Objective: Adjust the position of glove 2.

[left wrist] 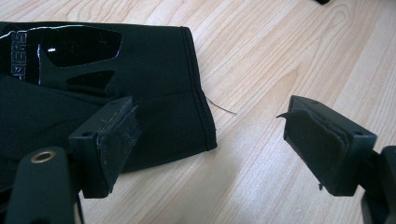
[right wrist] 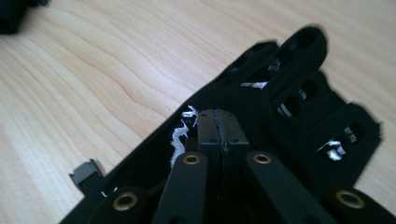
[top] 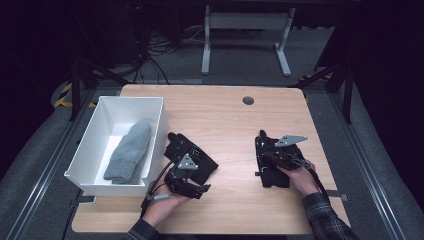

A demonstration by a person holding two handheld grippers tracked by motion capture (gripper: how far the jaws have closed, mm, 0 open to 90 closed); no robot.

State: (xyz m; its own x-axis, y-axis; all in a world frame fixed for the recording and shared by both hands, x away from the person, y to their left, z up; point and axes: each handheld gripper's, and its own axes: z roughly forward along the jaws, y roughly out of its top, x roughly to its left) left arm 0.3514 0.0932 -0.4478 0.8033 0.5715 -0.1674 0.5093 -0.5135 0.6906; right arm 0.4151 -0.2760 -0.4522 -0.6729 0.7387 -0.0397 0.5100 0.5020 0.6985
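Note:
Two black gloves lie on the wooden table (top: 225, 120). The left glove (top: 180, 145) (left wrist: 154, 70) lies next to the white bin, its cuff end toward my left gripper (top: 197, 172) (left wrist: 210, 123). That gripper is open: one jaw hangs over the cuff, the other over bare wood, and nothing is between the pads. The right glove (top: 272, 177) (right wrist: 299, 93) has silver marks on its fingers. My right gripper (top: 265, 150) (right wrist: 219, 116) is shut, pads pressed together, its tip low over this glove's palm. Whether fabric is pinched is hidden.
A white bin (top: 95, 125) stands at the table's left edge with a grey knitted mitten (top: 130, 150) inside. A dark grommet hole (top: 248, 100) sits near the far edge. Bare wood separates the two gloves. A white desk frame (top: 245, 30) stands behind the table.

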